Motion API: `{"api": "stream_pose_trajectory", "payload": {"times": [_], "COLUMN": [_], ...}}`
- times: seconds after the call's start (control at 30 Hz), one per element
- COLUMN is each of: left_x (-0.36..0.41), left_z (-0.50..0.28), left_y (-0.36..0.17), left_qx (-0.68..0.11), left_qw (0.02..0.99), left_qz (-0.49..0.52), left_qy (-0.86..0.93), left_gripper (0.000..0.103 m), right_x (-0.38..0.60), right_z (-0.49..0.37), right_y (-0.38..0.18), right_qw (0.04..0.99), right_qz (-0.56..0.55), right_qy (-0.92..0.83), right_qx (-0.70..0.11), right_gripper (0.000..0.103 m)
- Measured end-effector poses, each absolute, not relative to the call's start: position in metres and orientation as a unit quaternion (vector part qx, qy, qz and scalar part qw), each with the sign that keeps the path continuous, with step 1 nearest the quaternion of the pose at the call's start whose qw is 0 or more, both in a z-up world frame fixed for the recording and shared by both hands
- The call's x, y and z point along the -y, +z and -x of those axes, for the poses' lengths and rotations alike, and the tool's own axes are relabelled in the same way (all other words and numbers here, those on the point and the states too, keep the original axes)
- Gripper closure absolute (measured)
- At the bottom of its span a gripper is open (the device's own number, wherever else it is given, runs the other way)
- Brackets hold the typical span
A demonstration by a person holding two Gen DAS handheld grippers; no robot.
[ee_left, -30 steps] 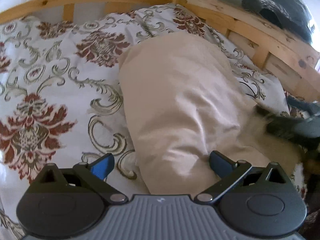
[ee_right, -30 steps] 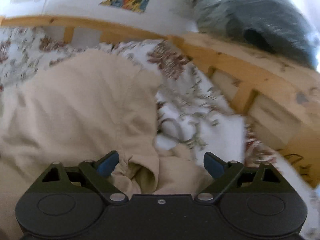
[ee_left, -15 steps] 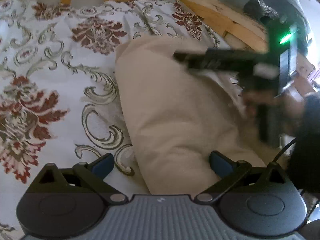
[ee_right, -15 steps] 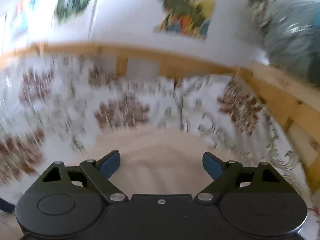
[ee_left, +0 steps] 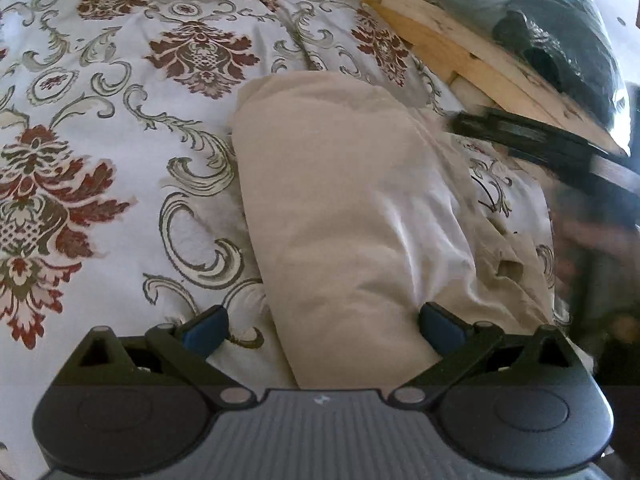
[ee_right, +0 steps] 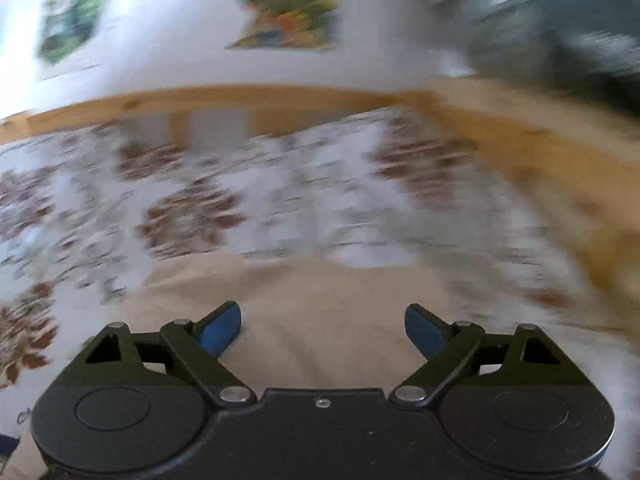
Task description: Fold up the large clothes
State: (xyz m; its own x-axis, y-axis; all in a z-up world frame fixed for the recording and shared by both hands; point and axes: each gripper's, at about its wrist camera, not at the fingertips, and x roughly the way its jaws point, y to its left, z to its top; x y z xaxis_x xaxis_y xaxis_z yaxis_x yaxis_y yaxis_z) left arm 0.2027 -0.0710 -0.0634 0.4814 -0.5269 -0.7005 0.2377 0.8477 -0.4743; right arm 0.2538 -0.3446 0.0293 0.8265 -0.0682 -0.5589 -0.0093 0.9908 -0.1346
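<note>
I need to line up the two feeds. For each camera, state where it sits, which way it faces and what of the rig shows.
Left wrist: on the left tool, looking down along its open fingers at the beige garment on the bedspread; the right tool's dark body shows blurred at right.
Right wrist: on the right tool, facing the headboard and wall; open fingers, heavy motion blur.
Shared: garment, bedspread, wooden frame.

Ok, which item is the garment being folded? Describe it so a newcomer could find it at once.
Start at the wooden bed frame, then the white bedspread with red floral medallions. The beige garment lies on it as a long folded strip ahead of the open left tool. It is the only plain, unpatterned fabric there.
</note>
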Motion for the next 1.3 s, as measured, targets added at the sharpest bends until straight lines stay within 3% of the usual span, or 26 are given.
{"api": "stream_pose_trajectory", "payload": {"times": [0.13, 0.3, 0.4, 0.5, 1.3], "left_x": [0.072, 0.076, 0.076, 0.076, 0.075], "left_z": [-0.200, -0.199, -0.197, -0.198, -0.194], "left_y": [-0.065, -0.059, -0.060, -0.060, -0.059], "left_qx": [-0.457, -0.458, -0.455, -0.457, -0.455], "left_qw": [0.847, 0.852, 0.854, 0.853, 0.855], "left_qz": [0.168, 0.147, 0.147, 0.146, 0.146], "left_qy": [-0.214, -0.208, -0.204, -0.206, -0.199], "left_gripper": [0.000, 0.000, 0.000, 0.000, 0.000], "right_x": [0.368, 0.379, 0.387, 0.403, 0.403], "right_z": [-0.195, -0.173, -0.184, -0.188, -0.189], "right_y": [0.045, 0.003, -0.028, -0.033, -0.033], "right_qw": [0.950, 0.924, 0.907, 0.907, 0.910], "right_qz": [0.022, 0.052, 0.042, -0.041, -0.037], "right_qy": [-0.069, -0.063, -0.062, -0.074, -0.071], "right_qx": [-0.303, -0.373, -0.414, -0.412, -0.407], "right_gripper": [0.006, 0.007, 0.001, 0.001, 0.001]}}
